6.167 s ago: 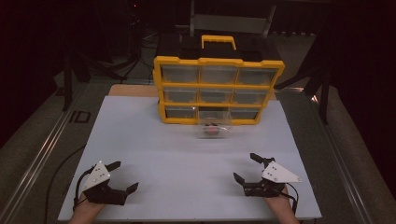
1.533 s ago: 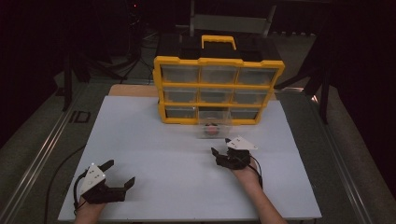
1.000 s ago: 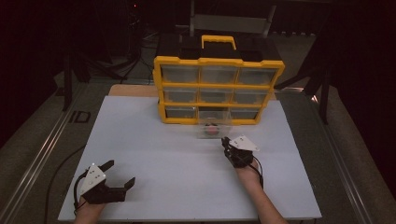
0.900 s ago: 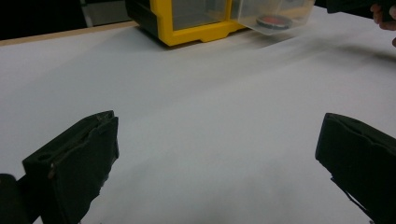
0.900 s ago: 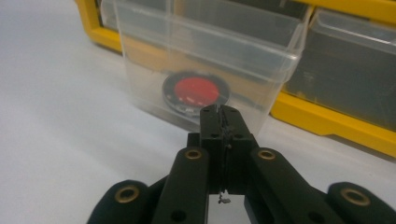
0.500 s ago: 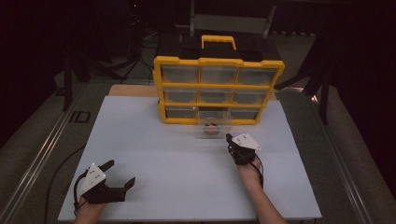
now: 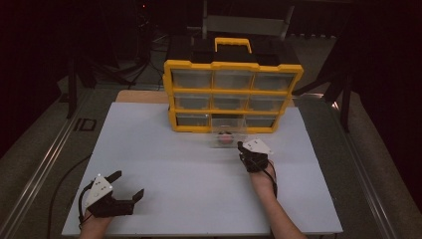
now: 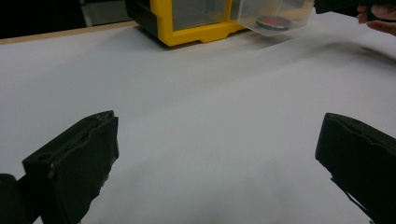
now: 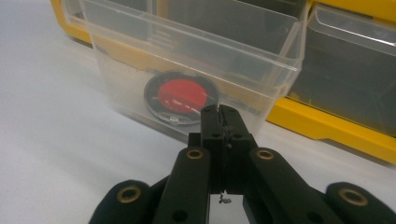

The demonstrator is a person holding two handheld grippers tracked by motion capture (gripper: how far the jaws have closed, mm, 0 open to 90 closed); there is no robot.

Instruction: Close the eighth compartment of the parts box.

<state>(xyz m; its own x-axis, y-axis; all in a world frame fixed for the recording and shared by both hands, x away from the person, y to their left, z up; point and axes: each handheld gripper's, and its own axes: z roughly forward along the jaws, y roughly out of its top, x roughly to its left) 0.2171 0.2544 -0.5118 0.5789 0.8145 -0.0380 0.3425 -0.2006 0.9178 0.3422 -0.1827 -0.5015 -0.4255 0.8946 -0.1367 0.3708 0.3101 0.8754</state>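
Nearest to person, well short of yellow drawer organizer: left claw low over white tabletop, jaws wide apart, nothing between them. Closer to organizer, just in front of it: right claw, jaws pressed together, empty, tips at front wall of clear pulled-out drawer. Inside drawer: round black-rimmed red disc flat on bottom. Drawer juts from organizer's bottom row, middle slot.

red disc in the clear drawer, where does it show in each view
High view: red disc centre, before the organizer's bottom row.
Left gripper view: top right, inside the clear drawer.
Right gripper view: centre, just beyond the shut right gripper.
Shared landmark: yellow organizer.
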